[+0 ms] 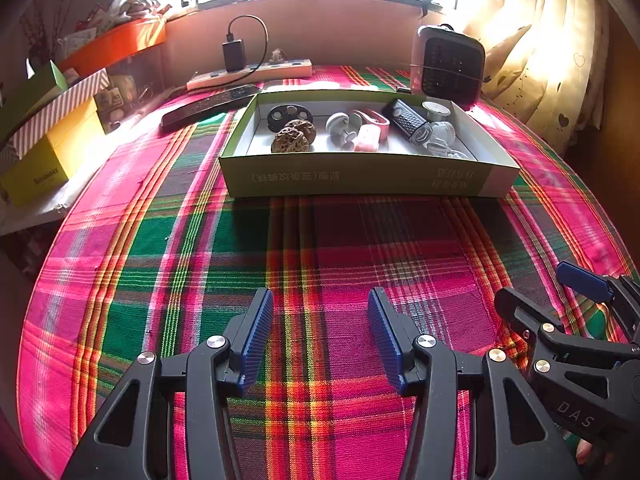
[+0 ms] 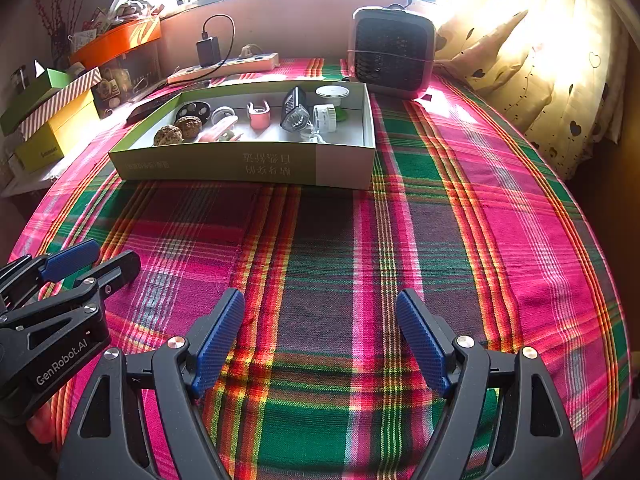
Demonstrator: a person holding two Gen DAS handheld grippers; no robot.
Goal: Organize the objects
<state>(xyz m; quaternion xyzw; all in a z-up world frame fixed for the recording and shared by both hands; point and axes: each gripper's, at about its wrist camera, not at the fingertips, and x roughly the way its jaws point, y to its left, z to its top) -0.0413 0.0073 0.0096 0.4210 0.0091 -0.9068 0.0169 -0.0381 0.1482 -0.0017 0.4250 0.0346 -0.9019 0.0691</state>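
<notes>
A shallow green cardboard box (image 1: 360, 178) (image 2: 240, 164) stands on the plaid cloth near the table's far side. In it lie two brown walnuts (image 1: 294, 134) (image 2: 178, 130), a black disc with holes (image 1: 289, 114), a white knob (image 1: 340, 124), pink pieces (image 1: 368, 138) (image 2: 259, 116), a black ribbed device (image 1: 410, 120) (image 2: 295, 110) and white round tubs (image 1: 436, 110) (image 2: 330, 114). My left gripper (image 1: 320, 304) (image 2: 114, 254) hovers open and empty over the near cloth. Beside it on the right, my right gripper (image 2: 320, 300) (image 1: 532, 284) is open and empty too.
A small heater (image 1: 450, 62) (image 2: 392, 54) stands behind the box at the right. A power strip with a charger (image 1: 248, 74) and a dark remote (image 1: 208, 106) lie behind it at the left. Stacked boxes (image 1: 52, 152) crowd the left edge, a curtain (image 2: 540, 60) the right.
</notes>
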